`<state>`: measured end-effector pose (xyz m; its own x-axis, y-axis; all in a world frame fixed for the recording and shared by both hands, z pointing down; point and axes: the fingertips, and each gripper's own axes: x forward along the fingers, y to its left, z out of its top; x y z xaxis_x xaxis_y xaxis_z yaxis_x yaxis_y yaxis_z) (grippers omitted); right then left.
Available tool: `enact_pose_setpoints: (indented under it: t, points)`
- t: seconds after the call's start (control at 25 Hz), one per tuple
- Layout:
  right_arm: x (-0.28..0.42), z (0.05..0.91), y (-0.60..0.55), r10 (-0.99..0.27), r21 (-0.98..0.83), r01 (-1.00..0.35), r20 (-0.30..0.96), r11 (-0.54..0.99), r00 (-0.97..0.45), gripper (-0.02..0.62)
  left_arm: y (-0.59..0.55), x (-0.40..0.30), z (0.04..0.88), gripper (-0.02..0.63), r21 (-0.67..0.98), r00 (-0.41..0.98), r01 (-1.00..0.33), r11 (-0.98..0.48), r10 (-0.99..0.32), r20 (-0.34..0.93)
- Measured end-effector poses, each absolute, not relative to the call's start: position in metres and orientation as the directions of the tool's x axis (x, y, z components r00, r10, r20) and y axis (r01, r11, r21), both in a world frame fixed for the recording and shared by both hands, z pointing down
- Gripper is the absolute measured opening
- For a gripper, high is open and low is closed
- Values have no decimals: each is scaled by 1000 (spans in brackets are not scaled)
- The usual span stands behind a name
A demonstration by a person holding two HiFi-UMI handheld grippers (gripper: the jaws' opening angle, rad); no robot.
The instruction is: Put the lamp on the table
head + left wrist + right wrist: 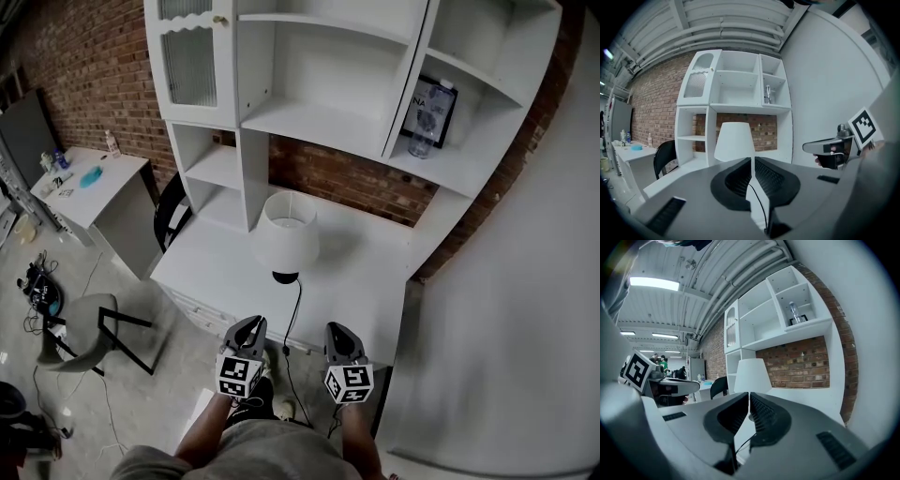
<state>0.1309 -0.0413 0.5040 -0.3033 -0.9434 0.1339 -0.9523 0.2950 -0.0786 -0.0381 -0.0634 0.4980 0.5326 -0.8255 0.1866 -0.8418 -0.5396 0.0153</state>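
A lamp (286,230) with a white shade and a black base stands upright on the white table (375,281), near its middle. The lamp's black cord (292,314) runs over the table's front edge. Both grippers hang side by side in front of the table, short of the lamp and not touching it. My left gripper (249,325) has its jaws together with nothing between them. My right gripper (339,330) is also shut and empty. The left gripper view has the lamp (734,140) straight ahead beyond the closed tips, and the right gripper view shows the lamp (752,376) the same way.
A white shelf unit (309,112) rises behind the table, with a water bottle (424,127) on a right shelf. A black chair (169,211) stands at the table's left. A grey chair (84,328) and a second desk (89,187) stand further left. A white wall runs along the right.
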Motion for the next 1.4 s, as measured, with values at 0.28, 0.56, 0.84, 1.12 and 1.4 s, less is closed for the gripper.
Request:
enact_pose_setpoints:
  t: [0.28,0.56,0.84,1.12,1.4]
  points:
    - [132,512,-25,-941,-83,-952,147,294,-304,25,-47,-36,507,12,18,536,-839,-543,-821,196]
    - [132,514,-19,-939,-78,-951,154,300,-309,25,-43,-35,506,9,9,537,-838,-546,-822,190]
    - [138,518,-16,-943,-58,-957,163,285,-290,23,-41,-33,508,9,3,539,-836,-548,-821,188]
    - [136,517,-14,-943,-58,-957,163,285,-291,23,-39,-35,507,9,2,539,-836,-549,-820,192]
    - [138,518,-12,-944,-50,-959,167,280,-284,23,-39,-35,509,9,4,542,-834,-551,-819,189]
